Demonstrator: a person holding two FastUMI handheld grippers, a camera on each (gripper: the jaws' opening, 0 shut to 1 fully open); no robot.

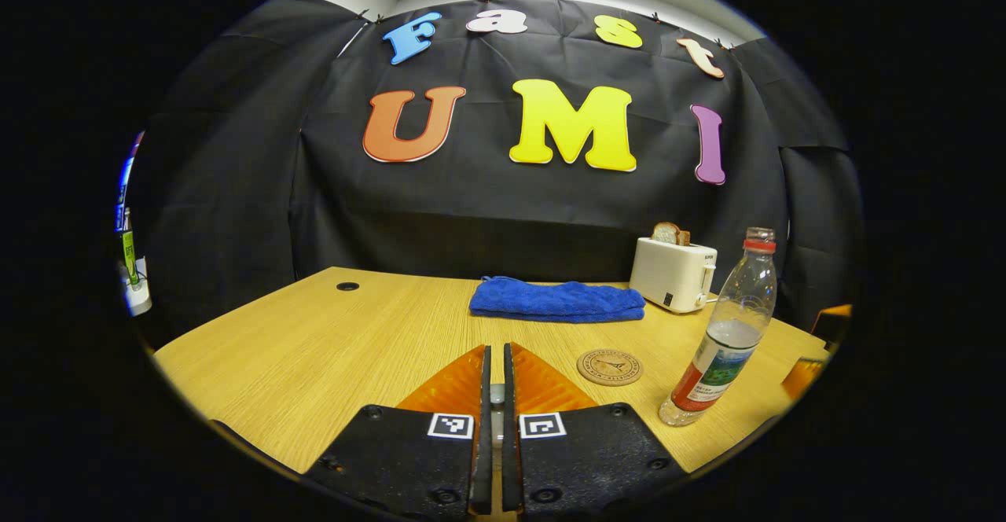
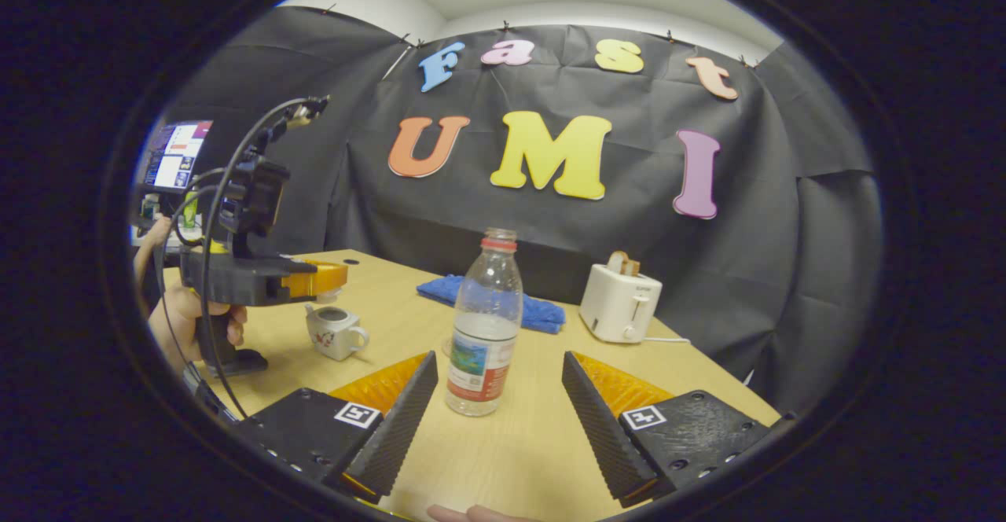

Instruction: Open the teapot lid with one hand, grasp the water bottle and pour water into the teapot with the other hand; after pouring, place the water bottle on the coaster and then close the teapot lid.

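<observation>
A clear water bottle (image 2: 483,333) with a red neck ring and no cap stands upright on the wooden table (image 2: 519,443), partly full. My right gripper (image 2: 499,361) is open, its fingers either side of the bottle's base and slightly nearer than it, not touching. The bottle (image 1: 727,333) also stands right of my left gripper (image 1: 496,349), whose fingers are closed on a small pale piece. In the right gripper view a hand holds the left gripper (image 2: 334,277) just above the open white teapot (image 2: 336,335), the lid (image 2: 327,295) at its tip. The round coaster (image 1: 610,366) lies left of the bottle.
A folded blue towel (image 1: 556,300) lies at the back of the table. A white toaster (image 1: 674,273) with bread in it stands to the towel's right, its cord trailing. A cable hole (image 1: 347,286) is at the far left. A monitor (image 2: 174,154) glows beyond the table's left end.
</observation>
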